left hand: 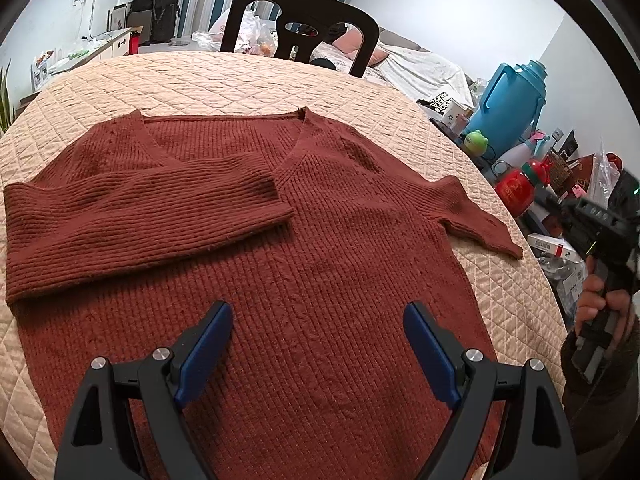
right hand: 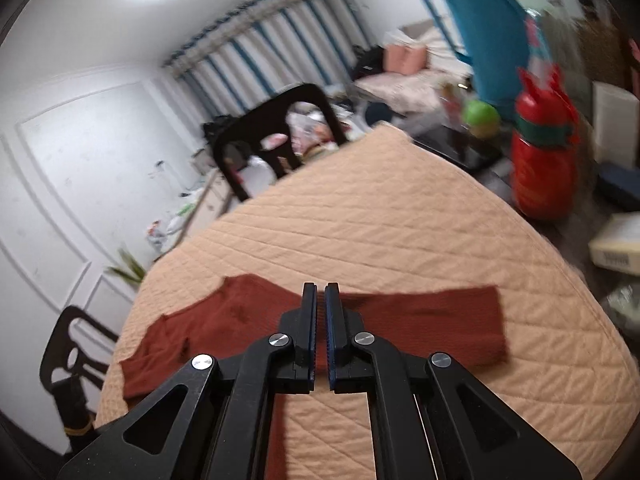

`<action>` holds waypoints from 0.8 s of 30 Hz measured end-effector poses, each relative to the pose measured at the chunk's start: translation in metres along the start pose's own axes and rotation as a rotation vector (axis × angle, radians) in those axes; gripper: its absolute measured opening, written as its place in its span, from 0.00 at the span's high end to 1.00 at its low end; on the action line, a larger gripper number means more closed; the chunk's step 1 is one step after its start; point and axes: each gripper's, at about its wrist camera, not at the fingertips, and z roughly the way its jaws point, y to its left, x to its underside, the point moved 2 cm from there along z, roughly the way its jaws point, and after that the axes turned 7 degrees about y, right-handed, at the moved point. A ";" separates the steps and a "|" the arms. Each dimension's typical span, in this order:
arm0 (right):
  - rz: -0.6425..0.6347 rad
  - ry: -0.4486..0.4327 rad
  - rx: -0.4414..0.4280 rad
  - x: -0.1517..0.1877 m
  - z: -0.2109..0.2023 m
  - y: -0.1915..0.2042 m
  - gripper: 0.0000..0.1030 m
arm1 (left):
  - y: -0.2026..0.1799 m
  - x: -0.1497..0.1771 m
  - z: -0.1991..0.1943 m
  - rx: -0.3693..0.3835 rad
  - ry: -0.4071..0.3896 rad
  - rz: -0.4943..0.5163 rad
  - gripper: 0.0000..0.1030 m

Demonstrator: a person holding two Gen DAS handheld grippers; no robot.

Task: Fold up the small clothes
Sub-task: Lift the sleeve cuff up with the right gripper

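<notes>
A rust-brown knit sweater [left hand: 320, 248] lies flat on the quilted beige table cover [left hand: 240, 80]. Its left sleeve [left hand: 140, 220] is folded across the chest; its right sleeve [left hand: 472, 212] still points out to the right. My left gripper [left hand: 318, 312] is open and empty just above the sweater's lower body. My right gripper [right hand: 320, 292] is shut with nothing between its pads, held above the table beside the outstretched sleeve [right hand: 432, 320]. The right gripper's body and the hand holding it show at the right edge of the left wrist view [left hand: 600, 248].
A black chair [left hand: 300, 20] stands at the table's far edge. To the right are a blue thermos jug [left hand: 508, 100], a red bottle [left hand: 516, 192], a green toy [left hand: 476, 140] and boxes. A second chair [right hand: 76, 340] stands at the left.
</notes>
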 end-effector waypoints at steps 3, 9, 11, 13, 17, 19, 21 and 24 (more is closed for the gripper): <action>0.056 0.017 0.101 0.005 0.003 -0.025 0.79 | -0.001 0.001 0.001 0.006 0.003 0.004 0.14; 0.173 0.093 0.211 0.014 0.012 -0.068 0.60 | -0.001 0.001 0.002 0.008 0.002 0.008 0.14; 0.207 0.112 0.256 0.019 0.015 -0.078 0.60 | -0.001 0.001 0.002 0.009 0.001 0.006 0.14; 0.241 0.128 0.252 0.025 0.016 -0.083 0.60 | -0.001 0.002 0.002 0.007 0.001 0.008 0.14; 0.273 0.120 0.238 0.029 0.016 -0.087 0.59 | -0.002 0.002 0.003 0.003 0.002 0.011 0.13; 0.273 0.121 0.240 0.027 0.017 -0.087 0.59 | -0.002 0.002 0.003 0.004 0.002 0.010 0.13; 0.275 0.122 0.234 0.025 0.018 -0.085 0.59 | -0.002 0.002 0.003 0.006 0.002 0.008 0.13; 0.298 0.114 0.183 0.025 0.020 -0.085 0.57 | -0.001 0.002 0.003 0.007 0.002 0.006 0.13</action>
